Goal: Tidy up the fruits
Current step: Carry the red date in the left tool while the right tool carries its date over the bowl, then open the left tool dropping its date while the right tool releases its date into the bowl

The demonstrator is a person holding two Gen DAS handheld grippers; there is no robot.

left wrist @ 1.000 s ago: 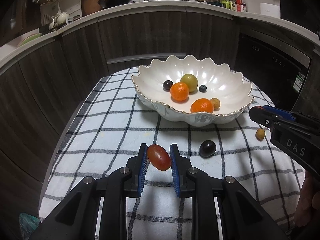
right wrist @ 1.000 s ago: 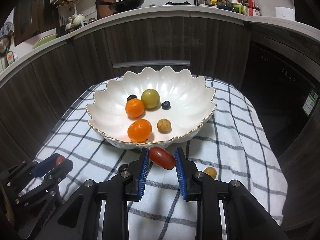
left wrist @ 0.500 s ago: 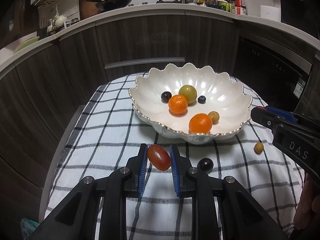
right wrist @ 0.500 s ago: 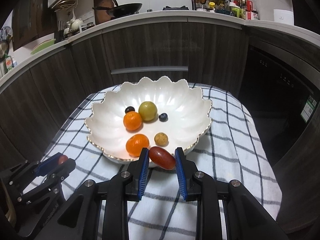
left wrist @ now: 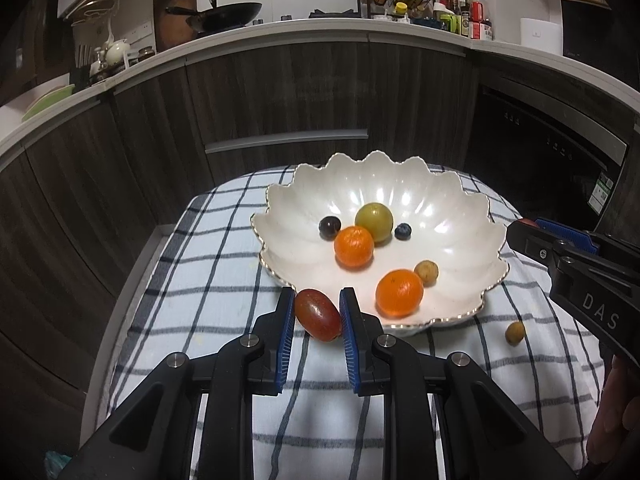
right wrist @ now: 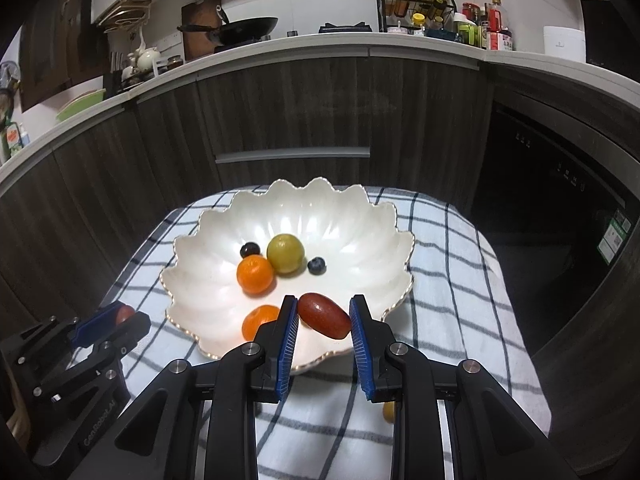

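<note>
Each gripper, left (left wrist: 316, 314) and right (right wrist: 324, 316), clenches a glossy oval red tomato (left wrist: 318, 314) at six o'clock of the scalloped white bowl (left wrist: 460, 208) holding two dimpled oranges (left wrist: 354, 246).

Left gripper (left wrist: 316, 314) angled downward, its 2 blue pads clamped on a red oval fruit (left wrist: 318, 314). Right gripper (right wrist: 324, 316) tilted down too, pads pinching a second red oval fruit (right wrist: 324, 315). A hand (left wrist: 616, 412) shows at the right edge.
</note>
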